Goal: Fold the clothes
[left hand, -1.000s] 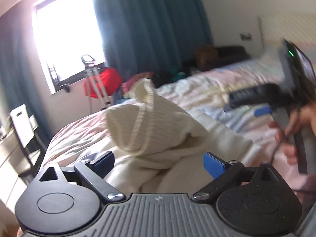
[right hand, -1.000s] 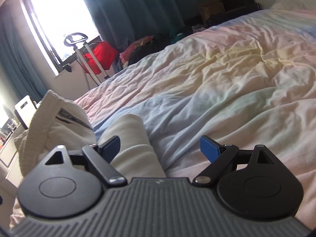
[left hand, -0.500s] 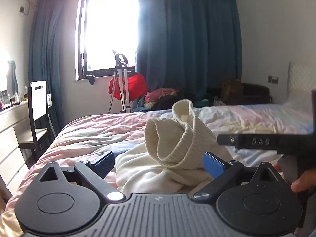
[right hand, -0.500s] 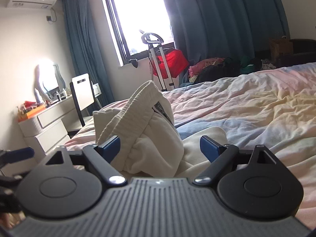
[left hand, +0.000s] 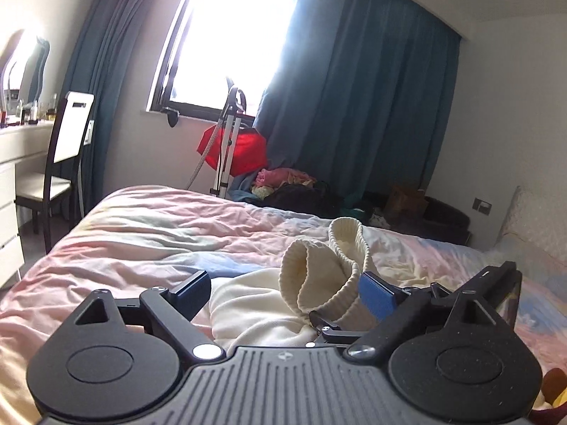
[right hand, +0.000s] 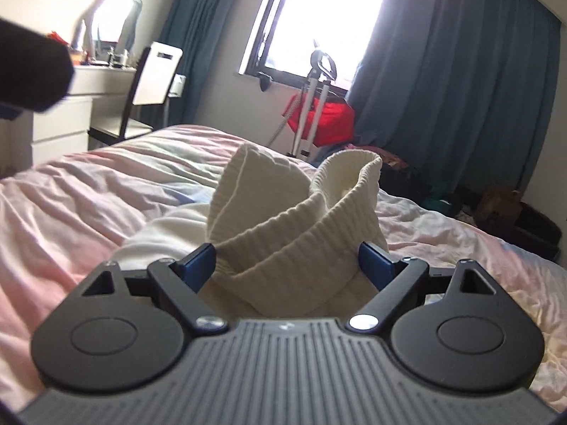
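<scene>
- The cream garment (right hand: 283, 219) lies bunched on the bed (right hand: 88, 191), its ribbed cuffs (left hand: 319, 276) standing open and hollow.
- The right gripper (right hand: 287, 265) has its jaws spread wide either side of the ribbed folds, not clamping them.
- The left gripper (left hand: 283, 292) is likewise wide apart, gripping nothing, with the garment just ahead.

A home bedroom — a bed (left hand: 149, 226) with rumpled pastel bedding, teal curtains (left hand: 358, 106) by a bright window (left hand: 230, 42), a white dresser (right hand: 67, 117) and chair (left hand: 67, 148) at left.
</scene>
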`<state>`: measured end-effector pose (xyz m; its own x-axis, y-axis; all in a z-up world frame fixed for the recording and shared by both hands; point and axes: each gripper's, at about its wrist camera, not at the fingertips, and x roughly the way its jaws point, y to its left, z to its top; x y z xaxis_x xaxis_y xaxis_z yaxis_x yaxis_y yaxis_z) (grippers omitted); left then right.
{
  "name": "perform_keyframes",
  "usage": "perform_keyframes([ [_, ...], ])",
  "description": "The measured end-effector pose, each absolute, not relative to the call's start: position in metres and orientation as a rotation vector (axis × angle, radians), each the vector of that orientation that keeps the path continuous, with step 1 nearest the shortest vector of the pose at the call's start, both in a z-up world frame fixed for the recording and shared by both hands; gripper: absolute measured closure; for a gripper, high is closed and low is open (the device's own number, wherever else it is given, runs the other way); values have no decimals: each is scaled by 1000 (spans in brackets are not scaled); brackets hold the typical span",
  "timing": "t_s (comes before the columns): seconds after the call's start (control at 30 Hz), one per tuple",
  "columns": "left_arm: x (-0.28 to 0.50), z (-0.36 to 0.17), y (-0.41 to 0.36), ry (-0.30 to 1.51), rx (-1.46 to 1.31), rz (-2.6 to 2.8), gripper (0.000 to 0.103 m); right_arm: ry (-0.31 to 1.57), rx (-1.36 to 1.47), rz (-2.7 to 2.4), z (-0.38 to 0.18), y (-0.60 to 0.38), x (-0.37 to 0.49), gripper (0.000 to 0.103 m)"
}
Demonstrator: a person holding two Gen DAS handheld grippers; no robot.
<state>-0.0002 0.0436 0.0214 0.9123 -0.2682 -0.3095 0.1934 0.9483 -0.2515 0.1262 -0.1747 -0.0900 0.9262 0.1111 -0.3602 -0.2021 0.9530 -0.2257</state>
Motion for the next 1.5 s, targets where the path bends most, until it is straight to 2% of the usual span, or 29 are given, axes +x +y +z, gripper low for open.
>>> perform_keyframes([
  [0.1,5,18,54,385,-279,-237,11,351,-369,141,-94,-151,130,14],
  [0.17,6,16,60,399,-307,-238,11,368,-314,139,-90,-163,134,15],
  [0.2,6,16,63,403,-318,-237,11,376,-282,138,-87,-170,136,19],
  [0.27,5,15,65,411,-330,-237,11,394,-218,137,-83,-183,141,38],
  [0.33,6,14,63,421,-314,-238,11,417,-112,126,-74,-205,146,50],
  [0.4,6,12,58,431,-289,-240,11,435,-15,111,-66,-228,151,55],
  [0.47,7,10,51,443,-253,-243,11,437,80,79,-59,-255,152,70],
  [0.6,8,4,36,465,-186,-249,11,465,366,4,-63,-322,154,72],
  [0.8,10,-12,10,515,-48,-244,11,481,777,-57,-113,-400,149,69],
  [0.83,12,-17,4,531,-13,-244,11,479,863,-41,-120,-407,148,59],
  [0.87,13,-21,-1,547,21,-244,11,477,963,-15,-127,-415,147,42],
  [0.9,14,-25,-7,559,56,-243,11,473,1064,14,-134,-422,146,31],
  [0.93,15,-30,-13,567,91,-241,11,463,1147,34,-141,-426,145,14],
  [0.97,16,-35,-19,572,125,-238,11,447,1212,52,-147,-428,143,12],
  [1.07,18,-46,-31,573,187,-225,11,493,1157,129,-147,-420,157,12],
  [1.3,24,-57,-36,539,249,-162,11,490,809,110,-128,-375,183,12],
  [1.37,26,-59,-39,543,244,-171,9,518,788,56,-133,-372,192,14],
  [1.4,27,-62,-42,542,253,-177,9,528,821,48,-138,-372,195,20],
  [1.47,27,-66,-52,519,296,-174,9,507,814,52,-139,-373,195,55],
  [1.5,27,-68,-58,499,325,-166,9,503,799,50,-136,-374,194,61],
])
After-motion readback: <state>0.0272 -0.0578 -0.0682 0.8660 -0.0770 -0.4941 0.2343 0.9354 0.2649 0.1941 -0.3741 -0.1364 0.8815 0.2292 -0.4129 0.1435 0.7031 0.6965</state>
